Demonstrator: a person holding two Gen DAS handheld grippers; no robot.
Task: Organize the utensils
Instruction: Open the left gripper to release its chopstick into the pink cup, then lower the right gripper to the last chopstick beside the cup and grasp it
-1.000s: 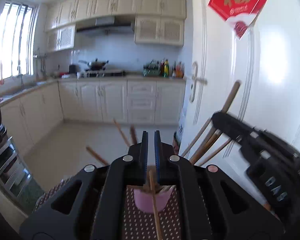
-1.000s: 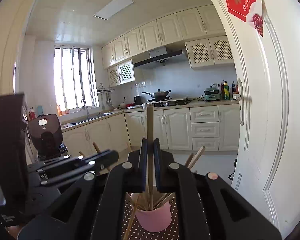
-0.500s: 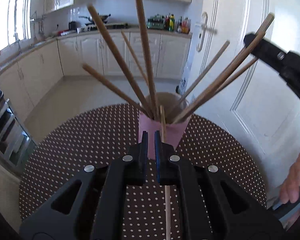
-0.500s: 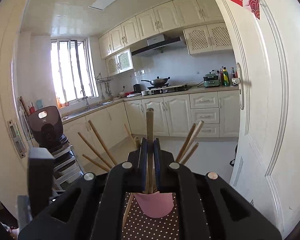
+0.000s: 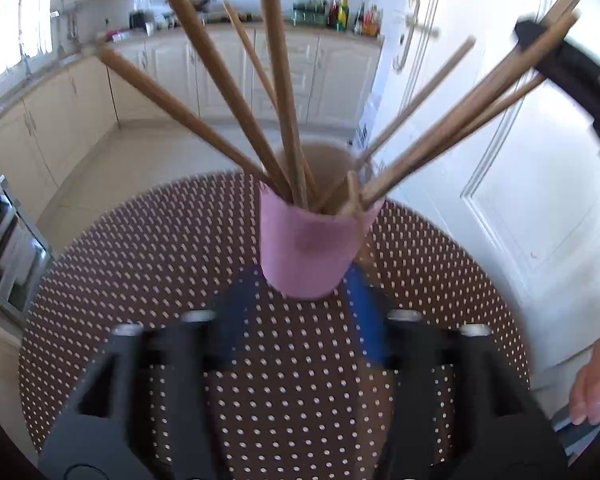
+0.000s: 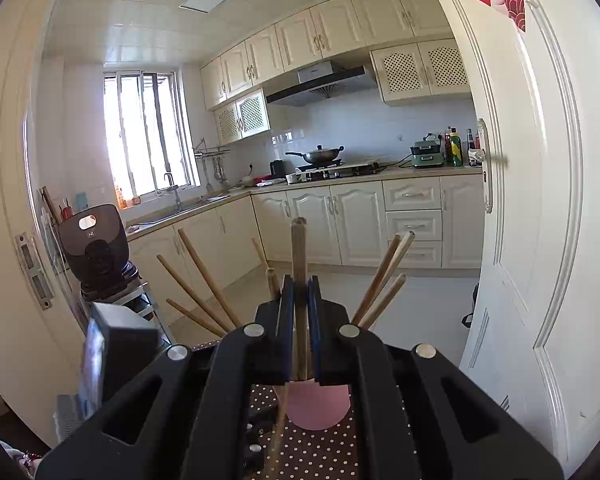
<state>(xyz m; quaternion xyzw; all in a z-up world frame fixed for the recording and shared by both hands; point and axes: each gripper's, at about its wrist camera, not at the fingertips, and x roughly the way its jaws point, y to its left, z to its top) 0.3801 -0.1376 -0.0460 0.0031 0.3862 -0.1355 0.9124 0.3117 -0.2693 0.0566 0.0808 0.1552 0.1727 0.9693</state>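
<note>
A pink cup (image 5: pixel 308 248) full of several wooden chopsticks (image 5: pixel 276 80) stands on a round brown dotted table (image 5: pixel 140 280). My left gripper (image 5: pixel 300 292) sits low just in front of the cup's base, blurred, its jaws opening, and its blue pads (image 5: pixel 366 320) press on nothing. One thin chopstick (image 5: pixel 352 196) leans on the cup's near rim and runs down beside the right pad. My right gripper (image 6: pixel 300 320) hovers above the cup (image 6: pixel 316 408), shut on an upright chopstick (image 6: pixel 299 248). In the left wrist view the right gripper (image 5: pixel 528 36) shows at top right.
A white door (image 5: pixel 520 200) stands close on the right of the table. A person's hand (image 5: pixel 596 376) is at the lower right. Left of the table are a metal rack (image 5: pixel 4 248) and a black appliance (image 6: pixel 96 248). Kitchen cabinets (image 6: pixel 340 220) line the far wall.
The left gripper sank toward the table and tipped downward. Its jaws, shut on a thin chopstick before, have spread apart. The right gripper kept its place and its grip.
</note>
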